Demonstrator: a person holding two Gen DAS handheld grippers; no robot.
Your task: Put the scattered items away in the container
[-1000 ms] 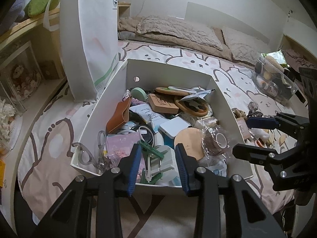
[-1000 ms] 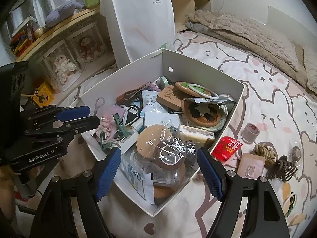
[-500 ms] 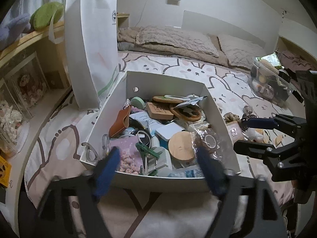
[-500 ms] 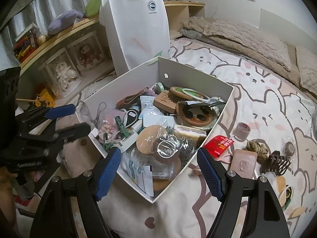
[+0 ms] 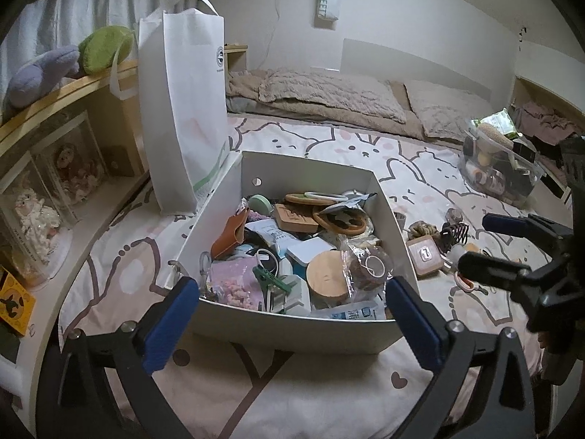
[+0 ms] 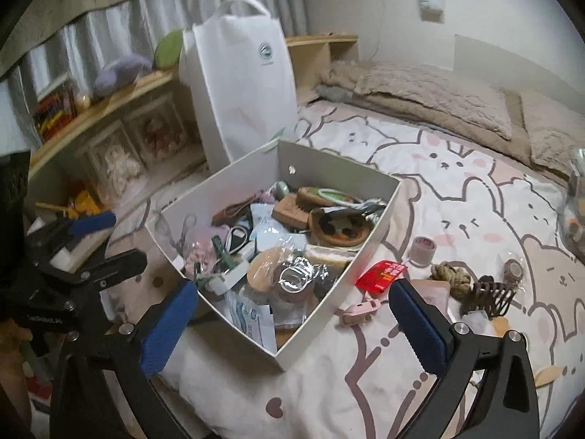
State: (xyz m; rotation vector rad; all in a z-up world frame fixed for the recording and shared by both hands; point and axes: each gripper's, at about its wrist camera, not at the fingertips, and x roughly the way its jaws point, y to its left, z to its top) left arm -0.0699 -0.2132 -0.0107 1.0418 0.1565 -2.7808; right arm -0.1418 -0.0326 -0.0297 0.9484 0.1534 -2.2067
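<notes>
- A white open-topped container (image 5: 292, 325) sits on a bed with a bunny-print cover, already piled with small things almost to its rim.
- The left gripper (image 5: 292, 314) hovers at the container's near wall, its blue-padded jaws opening wide with nothing between them.
- The right gripper (image 6: 292, 314) hangs over the container's near corner, its jaws also opening and empty.
- Scattered items lie on the cover just right of the container: a red packet (image 6: 382, 274), a pink clip (image 6: 356, 312), a rope knot (image 6: 449, 274), a dark claw clip (image 6: 490, 294) and a small tape roll (image 6: 422, 248).
- The red packet touches the container's right wall, so I judge it best approached from the side away from the container.
- A tall white bag (image 6: 243, 87) stands against the container's far left corner, blocking that side.
- Right of the container the cover offers open room.
- The pile looks crowded; new items probably belong toward the container's far end.
</notes>
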